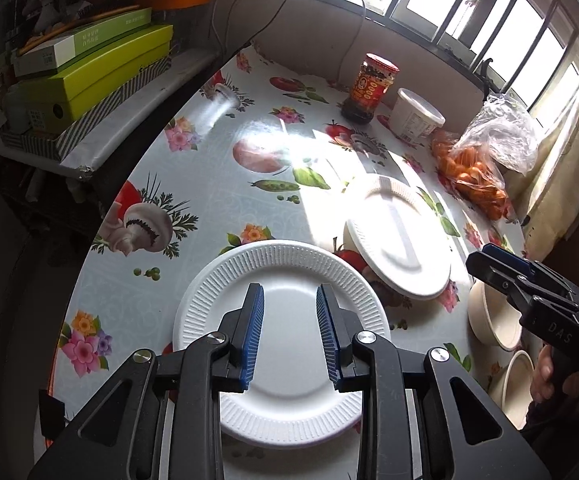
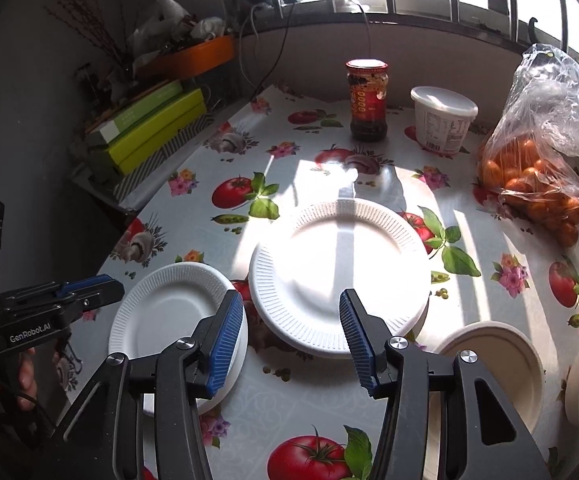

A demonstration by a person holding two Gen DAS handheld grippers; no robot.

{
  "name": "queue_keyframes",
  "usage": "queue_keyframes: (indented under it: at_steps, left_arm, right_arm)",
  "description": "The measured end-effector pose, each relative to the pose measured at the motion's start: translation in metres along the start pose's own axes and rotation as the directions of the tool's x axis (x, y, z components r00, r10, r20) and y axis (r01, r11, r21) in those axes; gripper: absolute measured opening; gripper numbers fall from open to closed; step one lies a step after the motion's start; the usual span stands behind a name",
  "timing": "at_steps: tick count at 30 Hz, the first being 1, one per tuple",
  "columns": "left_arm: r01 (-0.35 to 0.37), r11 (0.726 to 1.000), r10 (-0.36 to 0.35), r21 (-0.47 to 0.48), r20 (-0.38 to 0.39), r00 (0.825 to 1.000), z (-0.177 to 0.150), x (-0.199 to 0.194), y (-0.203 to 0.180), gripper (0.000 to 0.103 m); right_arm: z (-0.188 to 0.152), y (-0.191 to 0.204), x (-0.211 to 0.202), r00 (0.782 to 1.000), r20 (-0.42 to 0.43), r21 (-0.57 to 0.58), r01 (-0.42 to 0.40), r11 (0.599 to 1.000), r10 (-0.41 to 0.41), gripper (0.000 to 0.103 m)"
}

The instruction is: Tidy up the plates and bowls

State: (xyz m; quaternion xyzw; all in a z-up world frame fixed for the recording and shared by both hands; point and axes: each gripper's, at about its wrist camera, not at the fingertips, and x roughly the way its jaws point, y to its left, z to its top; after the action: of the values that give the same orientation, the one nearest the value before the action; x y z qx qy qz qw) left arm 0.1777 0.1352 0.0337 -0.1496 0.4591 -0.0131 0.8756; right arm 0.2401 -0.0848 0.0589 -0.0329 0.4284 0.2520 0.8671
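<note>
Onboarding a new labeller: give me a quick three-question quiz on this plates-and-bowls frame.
1. True or false: the left gripper holds a plate.
2. How many beige bowls sit at the table's near right? A) one B) two C) four
3. What stands directly left of the white tub in the right wrist view?

Key
1. False: nothing is between its pads; the small white plate lies below.
2. B
3. The red-lidded jar.

2 white plates [image 2: 339, 276] and 2 beige bowls [image 2: 501, 364] lie apart on the floral tablecloth [image 2: 289, 412].
</note>
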Motion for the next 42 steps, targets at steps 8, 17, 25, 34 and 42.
queue_keyframes:
  at_steps: [8,17,25,34,42]
  left_arm:
    - [0.036,0.999,-0.035,0.038,-0.019,0.999,0.027,0.023,-0.039,0.028]
    - [0.042,0.998,-0.039,0.036,-0.075,0.996,0.042,0.06,-0.057,0.028]
    - [0.024,1.0,-0.022,0.016,-0.112,0.993,0.053,0.087,-0.055,0.028]
    - [0.018,1.0,-0.016,0.012,-0.148,0.989,0.056,0.107,-0.056,0.028]
    - [0.025,1.0,-0.022,0.016,-0.166,0.986,0.054,0.114,-0.057,0.028]
  right_arm:
    - [0.018,-0.065,-0.004,0.997,-0.005,0.094,0.071,0.993,-0.071,0.05]
    - [0.026,-0.119,0.021,0.994,-0.07,0.185,0.09,0.979,-0.078,0.05]
    - [0.028,-0.136,0.053,0.991,-0.127,0.214,0.066,0.975,-0.04,0.05]
    - [0.028,-0.137,0.079,0.985,-0.173,0.227,0.015,0.974,0.025,0.049]
    - [0.024,-0.136,0.091,0.979,-0.199,0.237,0.011,0.971,0.038,0.041]
